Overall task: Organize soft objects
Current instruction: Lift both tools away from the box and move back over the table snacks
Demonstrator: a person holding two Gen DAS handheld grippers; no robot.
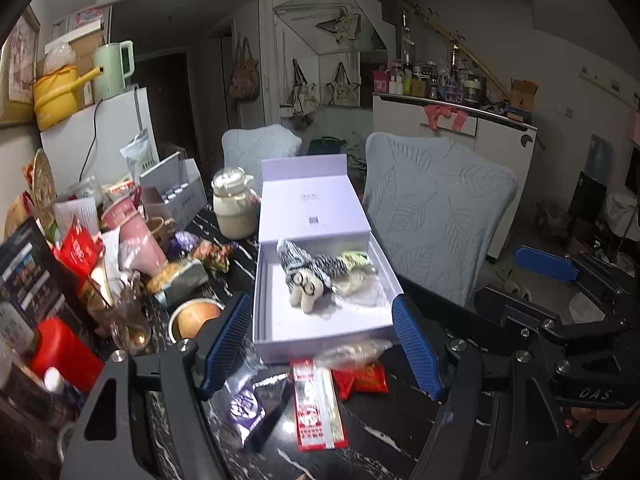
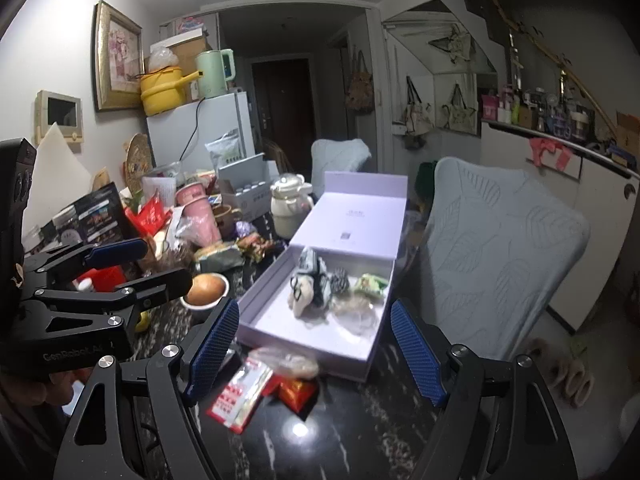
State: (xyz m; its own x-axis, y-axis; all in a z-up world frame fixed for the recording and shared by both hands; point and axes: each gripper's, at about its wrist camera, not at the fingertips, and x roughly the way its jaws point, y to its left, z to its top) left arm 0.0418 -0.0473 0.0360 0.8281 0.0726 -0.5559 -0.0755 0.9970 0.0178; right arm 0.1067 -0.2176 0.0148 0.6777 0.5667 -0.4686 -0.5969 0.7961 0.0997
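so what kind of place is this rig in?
Likely a lived-in flat's dining area: a cluttered black marble table with covered chairs, a small fridge stacked with a kettle and yellow pot, and tote bags on the wall.

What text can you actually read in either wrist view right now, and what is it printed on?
"DAS": on the black body of the right gripper, seen in the left wrist view.
"GenRobot.AI", partly blurred: on the black body of the left gripper, seen in the right wrist view.
Box lid: small print and a square code, too small to read.
Red and white packet: characters blurred, unreadable.
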